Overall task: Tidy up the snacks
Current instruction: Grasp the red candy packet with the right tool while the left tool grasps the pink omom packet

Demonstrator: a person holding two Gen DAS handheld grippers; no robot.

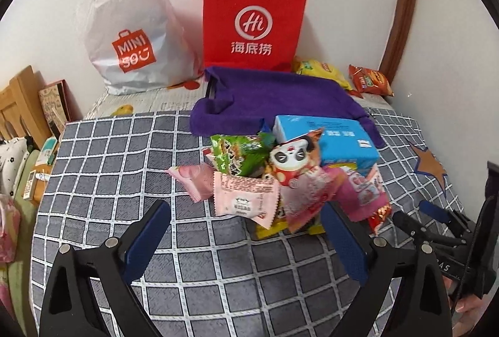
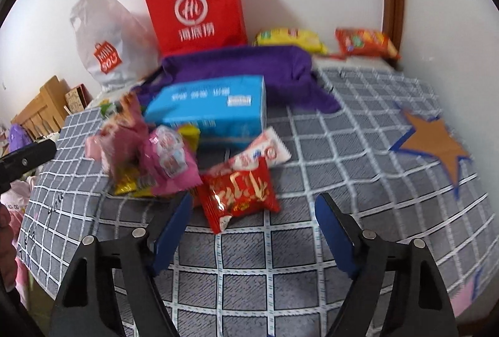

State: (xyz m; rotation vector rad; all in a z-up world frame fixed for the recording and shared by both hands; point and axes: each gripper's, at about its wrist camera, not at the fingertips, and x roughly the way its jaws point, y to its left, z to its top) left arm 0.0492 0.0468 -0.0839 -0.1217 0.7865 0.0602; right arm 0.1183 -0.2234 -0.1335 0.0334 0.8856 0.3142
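A pile of snack packets lies on the checked bedcover: a pale pink packet, a green packet, a panda packet and a blue box behind them. My left gripper is open and empty, just in front of the pink packet. In the right wrist view a red packet lies nearest, with a pink packet and the blue box beyond. My right gripper is open and empty, its fingers either side of the red packet's near end.
A red paper bag and a white plastic bag stand against the wall. A purple cloth lies before them. Yellow and orange chip bags lie at the back right. Wooden headboard at left.
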